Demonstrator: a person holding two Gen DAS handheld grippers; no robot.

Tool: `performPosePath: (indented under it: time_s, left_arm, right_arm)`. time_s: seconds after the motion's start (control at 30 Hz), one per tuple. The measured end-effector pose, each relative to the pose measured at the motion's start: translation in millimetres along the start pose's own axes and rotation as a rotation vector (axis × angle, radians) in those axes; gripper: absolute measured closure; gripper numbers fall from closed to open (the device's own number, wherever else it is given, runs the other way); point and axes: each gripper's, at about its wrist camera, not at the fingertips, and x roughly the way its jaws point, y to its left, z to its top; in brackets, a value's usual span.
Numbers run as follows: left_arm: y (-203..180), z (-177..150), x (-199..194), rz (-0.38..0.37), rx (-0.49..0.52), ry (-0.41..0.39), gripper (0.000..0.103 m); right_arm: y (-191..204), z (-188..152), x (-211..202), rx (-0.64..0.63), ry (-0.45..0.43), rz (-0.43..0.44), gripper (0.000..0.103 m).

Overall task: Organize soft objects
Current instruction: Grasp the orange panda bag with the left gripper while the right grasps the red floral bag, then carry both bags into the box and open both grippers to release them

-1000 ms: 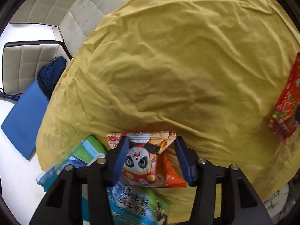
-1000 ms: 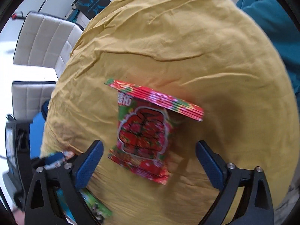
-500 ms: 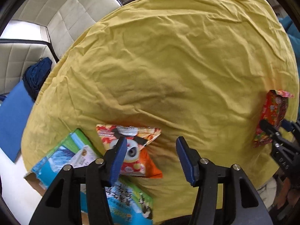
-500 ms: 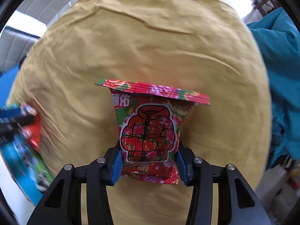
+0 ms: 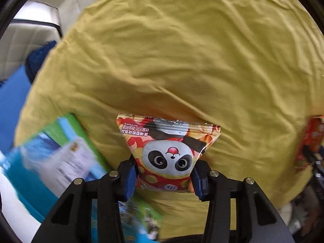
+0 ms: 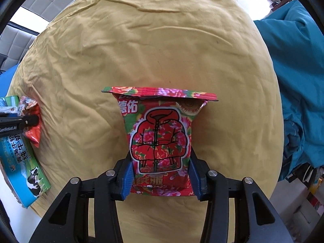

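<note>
Newly clamped: left gripper (image 5: 164,179) pinching panda packet (image 5: 168,154); right gripper (image 6: 161,177) pinching floral packet (image 6: 160,143). Lift both evenly, squeezing gently.

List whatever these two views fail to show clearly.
- Left wrist view: the blue and green carton is motion-blurred, so its print is unreadable; the left gripper covers its lower part.
- Left wrist view: the red flowered packet is cut off by the right edge.
- Right wrist view: the right gripper hides the packet's lower sides.
- Right wrist view: the panda packet is small, partly behind the other gripper.
- Neither view shows whether the packets are lifted off the yellow cloth.
</note>
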Motion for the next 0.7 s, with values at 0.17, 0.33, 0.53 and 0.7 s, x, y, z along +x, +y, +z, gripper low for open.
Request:
performPosePath:
  time_s: [0.17,0.33,0.53,0.7]
  left_arm:
    - [-24,-27,-9,-0.203,-0.040,-0.034,0.061]
    - [-69,-58,-8,-0.271,-0.016,-0.067,0.058]
    - [-94,-63,16,-0.192,-0.001,-0.100,0.056]
    - [-102,-70,14,-0.185,-0.034,-0.146,0.057]
  right_arm:
    - [-11,-21,0,-0.017,0.009,0.009,0.054]
    - [-19,-51,7,-0.020,0.024,0.014,0.054]
    - [-22,-52,16,0.019,0.005,0.006,0.054]
    - [-18,-48,25,0.019,-0.018,-0.043,0.054]
